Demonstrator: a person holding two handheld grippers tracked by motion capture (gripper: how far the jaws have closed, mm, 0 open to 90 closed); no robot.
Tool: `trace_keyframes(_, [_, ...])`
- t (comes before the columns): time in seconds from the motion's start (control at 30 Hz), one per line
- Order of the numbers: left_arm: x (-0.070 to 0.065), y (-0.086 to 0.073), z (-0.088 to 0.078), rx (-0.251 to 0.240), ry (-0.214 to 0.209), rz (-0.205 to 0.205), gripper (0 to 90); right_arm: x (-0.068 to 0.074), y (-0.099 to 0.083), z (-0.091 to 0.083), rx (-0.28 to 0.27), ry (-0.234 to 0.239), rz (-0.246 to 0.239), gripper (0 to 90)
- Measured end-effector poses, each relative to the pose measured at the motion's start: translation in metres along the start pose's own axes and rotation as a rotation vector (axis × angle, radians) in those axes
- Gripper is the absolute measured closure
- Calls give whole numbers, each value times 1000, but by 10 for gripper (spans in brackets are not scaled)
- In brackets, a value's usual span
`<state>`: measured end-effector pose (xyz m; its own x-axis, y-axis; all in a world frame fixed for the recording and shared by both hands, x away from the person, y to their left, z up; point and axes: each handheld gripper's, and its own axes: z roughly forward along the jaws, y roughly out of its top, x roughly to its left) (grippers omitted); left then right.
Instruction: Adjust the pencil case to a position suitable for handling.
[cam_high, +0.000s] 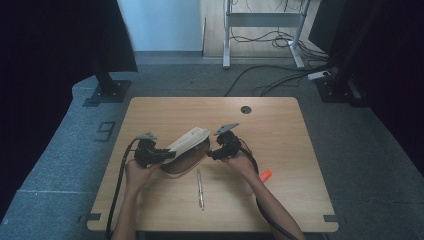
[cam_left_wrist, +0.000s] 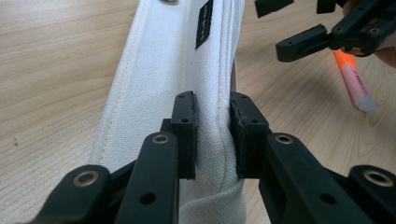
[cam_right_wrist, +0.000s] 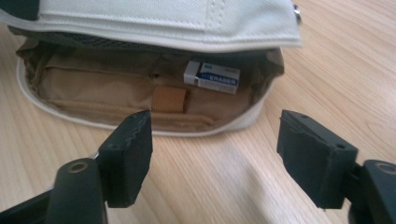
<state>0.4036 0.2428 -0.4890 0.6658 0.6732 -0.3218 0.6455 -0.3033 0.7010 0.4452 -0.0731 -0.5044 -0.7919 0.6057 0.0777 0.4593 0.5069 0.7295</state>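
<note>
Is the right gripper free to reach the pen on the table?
Probably yes. The right gripper is open and holds nothing, and the pen lies on bare table just beside that hand, with nothing between.

In the left gripper view the pouch (cam_left_wrist: 187, 84) runs off the top and bottom edges, and the print on its black label (cam_left_wrist: 203, 25) is too small to read. In the right gripper view the flap (cam_right_wrist: 154, 21) is cut by the top edge, and shadow hides the eraser's (cam_right_wrist: 212, 77) far end.
</note>
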Motion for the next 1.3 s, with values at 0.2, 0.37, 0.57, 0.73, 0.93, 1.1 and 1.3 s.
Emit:
trace_keyframes(0.2, [0,0,0,-1,-2,1,734,-4,-11,-15,-14,1,8,328])
trace_keyframes(0.37, [0,0,0,-2,-4,-1,732,-5,-19,-27,-14,-8,10,365])
trace_keyframes(0.57, [0,0,0,-2,-6,-1,729,-7,-31,-41,-8,-15,29,383])
trace_keyframes(0.73, [1,0,0,-2,-9,-4,727,-10,-45,-54,5,-28,37,435])
trace_keyframes(0.93, [0,-1,0,-4,-9,-5,725,-10,-62,-70,9,-42,46,520])
trace_keyframes(1.1, [0,-1,1,-5,-9,-5,725,-7,-76,-83,5,-63,42,636])
trace_keyframes(1.3, [0,0,0,-6,-8,-4,724,0,-91,-98,3,-99,22,715])
